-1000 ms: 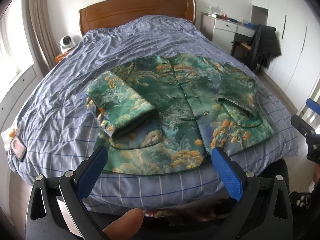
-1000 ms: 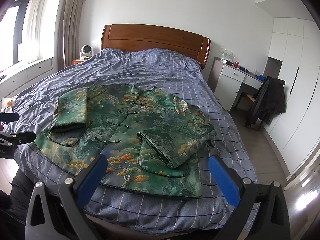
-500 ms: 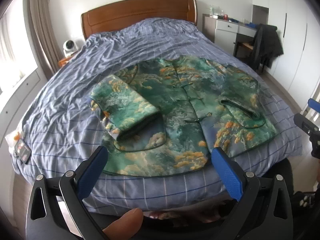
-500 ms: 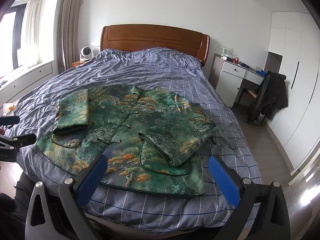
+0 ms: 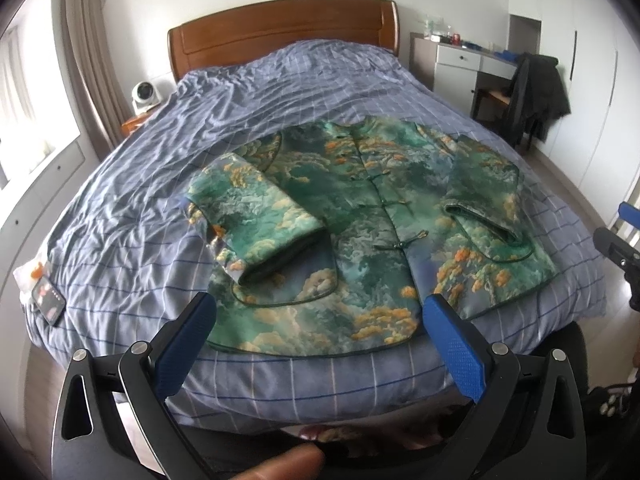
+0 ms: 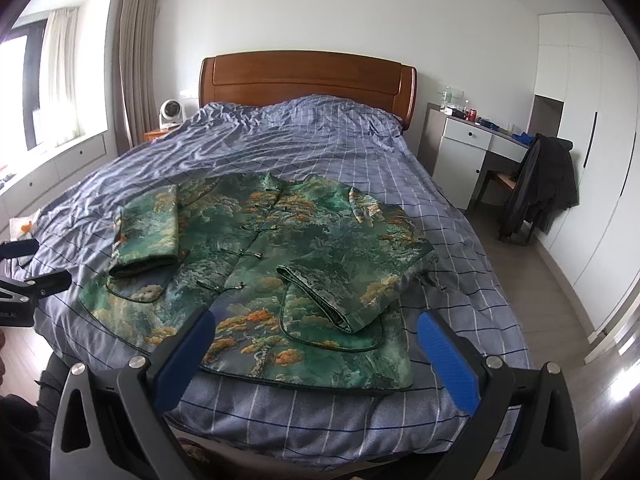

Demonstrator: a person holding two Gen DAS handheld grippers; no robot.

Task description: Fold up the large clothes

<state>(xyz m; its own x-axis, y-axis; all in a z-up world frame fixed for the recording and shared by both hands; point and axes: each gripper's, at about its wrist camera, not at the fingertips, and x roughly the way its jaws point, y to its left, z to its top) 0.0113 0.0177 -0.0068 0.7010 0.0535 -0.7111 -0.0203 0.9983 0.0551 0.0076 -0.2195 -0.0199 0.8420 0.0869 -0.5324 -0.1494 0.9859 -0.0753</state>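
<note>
Both claws, left claw and right claw, gape wide, empty. Green-orange brocade jacket lies flat at bed's near edge, sleeves folded in. Careful: your hem lift could spill those loose sleeves.

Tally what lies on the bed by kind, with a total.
Green-and-orange patterned brocade jacket: 1
Dark phone with lit screen: 1
White plastic bag with orange print: 1
Total on the blue checked duvet: 3
</note>
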